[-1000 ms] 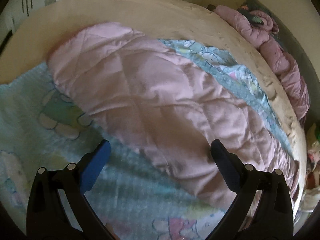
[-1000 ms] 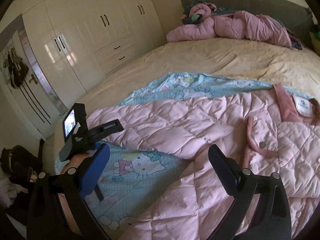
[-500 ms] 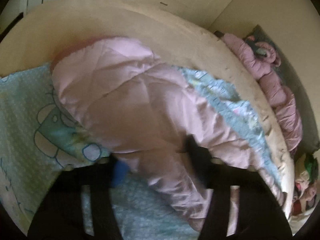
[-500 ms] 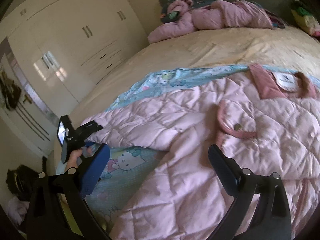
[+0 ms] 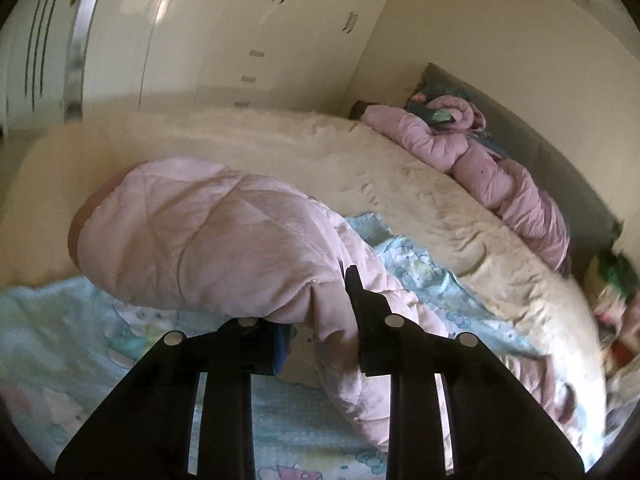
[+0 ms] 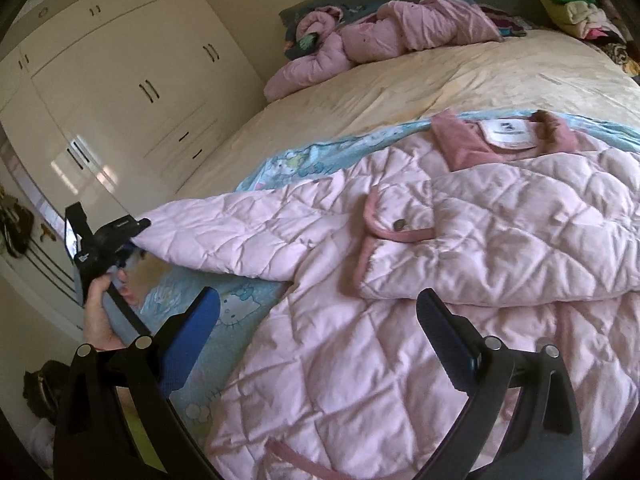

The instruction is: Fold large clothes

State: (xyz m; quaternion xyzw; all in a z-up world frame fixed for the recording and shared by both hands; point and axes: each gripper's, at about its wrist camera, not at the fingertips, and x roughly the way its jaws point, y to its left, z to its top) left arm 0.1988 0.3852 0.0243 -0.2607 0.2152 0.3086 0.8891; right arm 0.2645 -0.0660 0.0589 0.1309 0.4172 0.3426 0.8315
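A: What does the left tool [image 5: 320,320] have?

B: Its jaws have just been closing, and a bunched fold of the pink quilted coat's sleeve [image 5: 208,240] is clamped between them. The sleeve swells up and away to the left of the tool, lifted off the cartoon-print blanket [image 5: 52,344] that lies under it. In the right wrist view the left tool [image 6: 132,232] sits far left, in the person's hand [image 6: 100,312], pinching the sleeve's tip.

A: And the rest of the garment?

B: The pink quilted coat [image 6: 360,360] spreads flat on the bed [image 6: 440,80], ahead of and beneath the right tool [image 6: 316,320]. From the clamped tip the sleeve runs rightward to the body. The buttoned pocket flap [image 6: 400,228] lies just beyond the right tool's fingertips, and the darker pink collar [image 6: 460,144] with its white label lies farther off, toward the upper right.

A: Is the right tool gripping?

B: No. Its jaws are spread wide, with coat fabric below the gap and nothing pressed between them.

A: Anything beyond?

B: A second pink padded garment [image 6: 380,32] is heaped at the headboard, well apart from both tools, and white wardrobe doors [image 6: 120,80] stand to the left.
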